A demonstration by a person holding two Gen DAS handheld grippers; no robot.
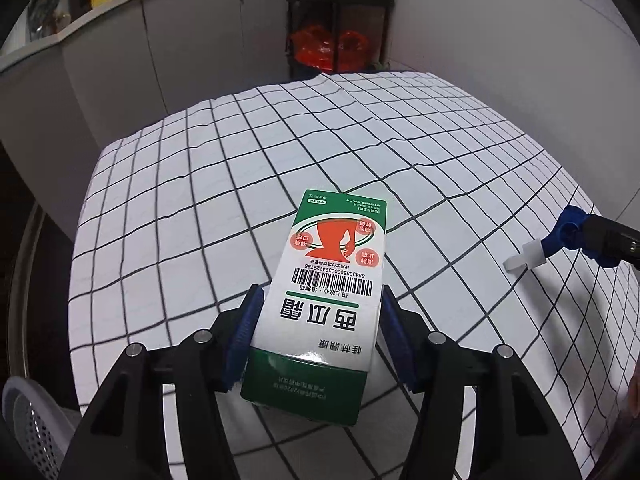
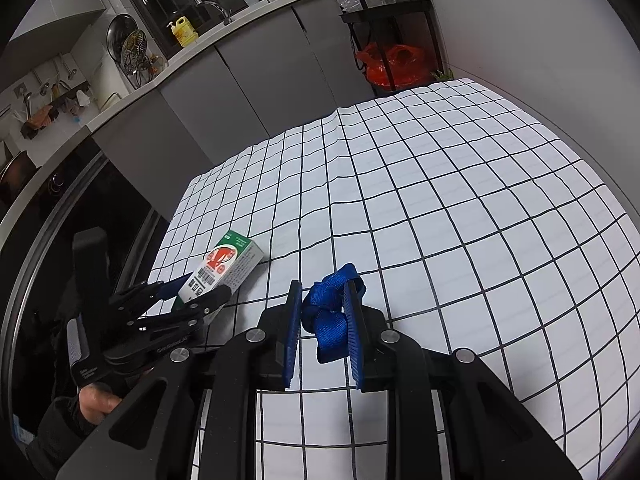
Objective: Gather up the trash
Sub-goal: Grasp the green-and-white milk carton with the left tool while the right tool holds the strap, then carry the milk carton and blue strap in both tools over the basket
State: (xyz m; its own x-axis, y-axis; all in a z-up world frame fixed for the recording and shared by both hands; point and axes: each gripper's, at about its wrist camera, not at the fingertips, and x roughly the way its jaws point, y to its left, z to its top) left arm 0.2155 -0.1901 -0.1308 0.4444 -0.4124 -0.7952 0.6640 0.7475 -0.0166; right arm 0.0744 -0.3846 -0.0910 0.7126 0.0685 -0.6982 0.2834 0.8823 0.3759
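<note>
A green and white medicine box (image 1: 328, 296) with a red picture and a barcode lies between my left gripper's (image 1: 320, 300) blue pads, which press on its two long sides. It also shows in the right wrist view (image 2: 226, 266), held by the left gripper (image 2: 200, 288) just above the checked tablecloth (image 2: 440, 220). My right gripper (image 2: 322, 290) is shut on a knotted blue fabric strap (image 2: 330, 312). In the left wrist view the right gripper (image 1: 560, 236) is at the right edge with the strap's white end (image 1: 524, 258) sticking out.
The table wears a white cloth with black grid lines (image 1: 280, 152). Grey cabinets (image 1: 180, 48) and a black shelf with a red bag (image 1: 328, 50) stand behind it. A perforated white bin (image 1: 32, 420) sits low at the left. A yellow bottle (image 2: 184, 32) stands on the counter.
</note>
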